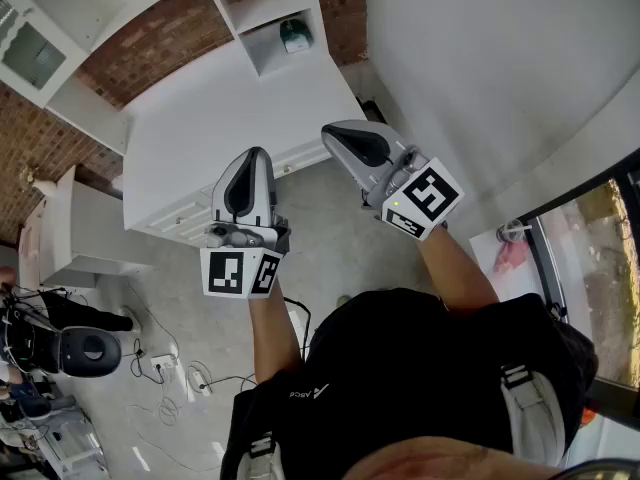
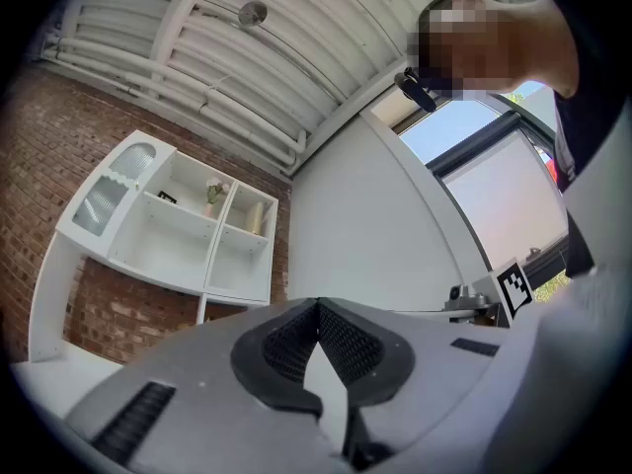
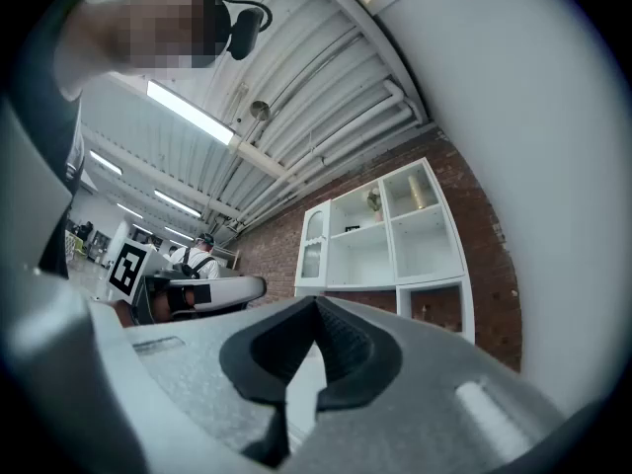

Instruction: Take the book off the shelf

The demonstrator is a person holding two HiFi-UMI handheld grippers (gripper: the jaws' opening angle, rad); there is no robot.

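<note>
A white shelf unit (image 1: 262, 13) stands against a brick wall; it also shows in the left gripper view (image 2: 188, 230) and the right gripper view (image 3: 380, 235). One low cubby holds a dark green thing (image 1: 296, 36); I cannot tell whether it is the book. Upper cubbies hold a small plant (image 2: 212, 196) and a pale upright object (image 2: 254, 217). My left gripper (image 1: 250, 160) is raised in the air short of the shelf, shut and empty, its tips meeting (image 2: 318, 304). My right gripper (image 1: 336, 134) is beside it, also shut with nothing in it (image 3: 316, 302).
A white counter with drawers (image 1: 230, 118) juts out below the shelf. A black device (image 1: 85, 351) and loose cables (image 1: 170, 373) lie on the floor at the left. A white wall (image 1: 480, 58) and a window (image 1: 600, 268) are on the right. Another person (image 3: 202, 255) stands far off.
</note>
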